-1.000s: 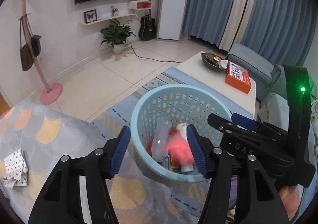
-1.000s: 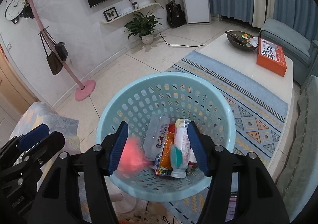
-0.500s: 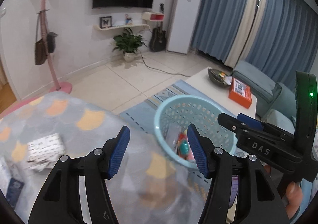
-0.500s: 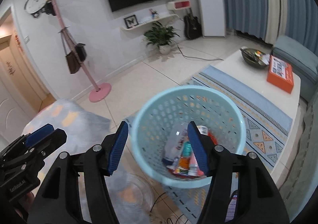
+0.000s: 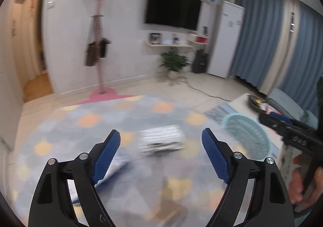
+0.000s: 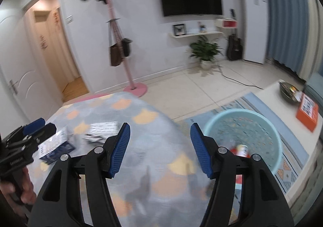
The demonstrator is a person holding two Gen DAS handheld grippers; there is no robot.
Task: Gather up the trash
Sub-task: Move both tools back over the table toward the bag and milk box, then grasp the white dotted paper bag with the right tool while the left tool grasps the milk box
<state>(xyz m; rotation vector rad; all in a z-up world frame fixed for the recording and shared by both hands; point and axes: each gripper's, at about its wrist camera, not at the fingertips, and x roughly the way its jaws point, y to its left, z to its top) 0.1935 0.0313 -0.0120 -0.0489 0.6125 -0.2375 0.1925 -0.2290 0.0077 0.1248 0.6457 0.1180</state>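
Note:
A light blue perforated basket stands on the floor to the right of the table and holds bottles and wrappers; it also shows in the left wrist view. A crumpled black-and-white patterned wrapper lies on the grey tablecloth with orange shapes, just beyond my open, empty left gripper. The same wrapper shows left of my open, empty right gripper. A blue-and-white box lies at the table's left, near the left gripper seen there.
A pink coat stand with bags stands behind the table. A white coffee table carries an orange box and a dark bowl. A patterned rug lies under the basket. A blue sofa is at right.
Both grippers have swung left and up, away from above the basket to over the table. A pink item that was falling into the basket is no longer seen. The patterned wrapper now lies ahead.

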